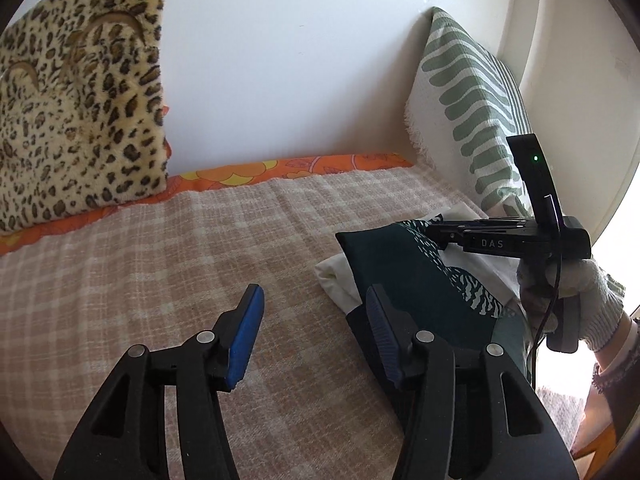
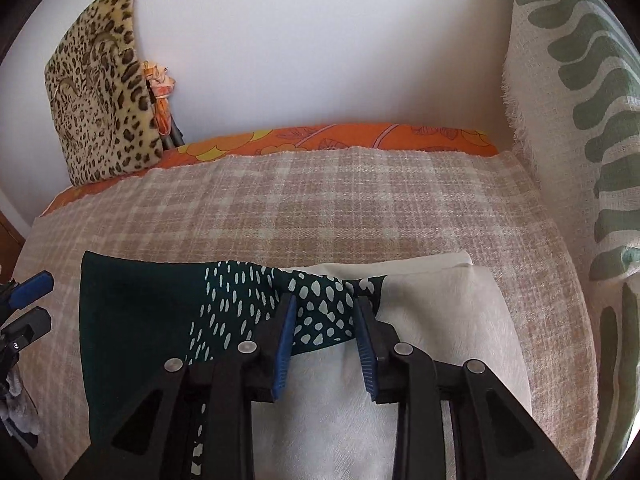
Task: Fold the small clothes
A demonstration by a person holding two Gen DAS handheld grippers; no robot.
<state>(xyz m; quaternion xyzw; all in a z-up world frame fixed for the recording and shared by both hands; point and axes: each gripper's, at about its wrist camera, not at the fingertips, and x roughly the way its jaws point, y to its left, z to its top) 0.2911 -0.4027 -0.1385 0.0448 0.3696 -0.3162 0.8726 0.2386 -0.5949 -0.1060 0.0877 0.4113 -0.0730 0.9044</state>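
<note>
I'm at a bed covered w/ a beige checked blanket point(image 2: 320, 208), a two-finger tool in each hand, folding a small garment point(image 2: 132, 312). Everything below is placed relative to that garment. It's dark green w/ pale dashes and spots, and a cream-white part point(image 2: 452, 320) shows on its right half; whether that's lining or a second cloth I can't tell. It lies flat on the blanket, near my edge of the bed, looking already folded over at least once. My right gripper point(image 2: 325, 336) sits over its middle, blue pads partly apart w/ a ridge of spotted fabric bunched between them; the pads don't look pressed shut, so I judge it's about to pinch or has just let go, not carrying anything. My left gripper point(image 1: 314, 332) is at the garment's left edge, jaws wide, holding nothing: one pad over bare blanket, the other just at the dark fabric, prob. placed to catch that edge for the next fold. Beyond the garment, an orange floral sheet point(image 2: 340, 138) shows along the white wall point(image 2: 320, 40). Far left of it a leopard-print cushion point(image 2: 100, 88) leans on the wall; to its right stands a green-and-white patterned cushion point(image 2: 580, 120).
</note>
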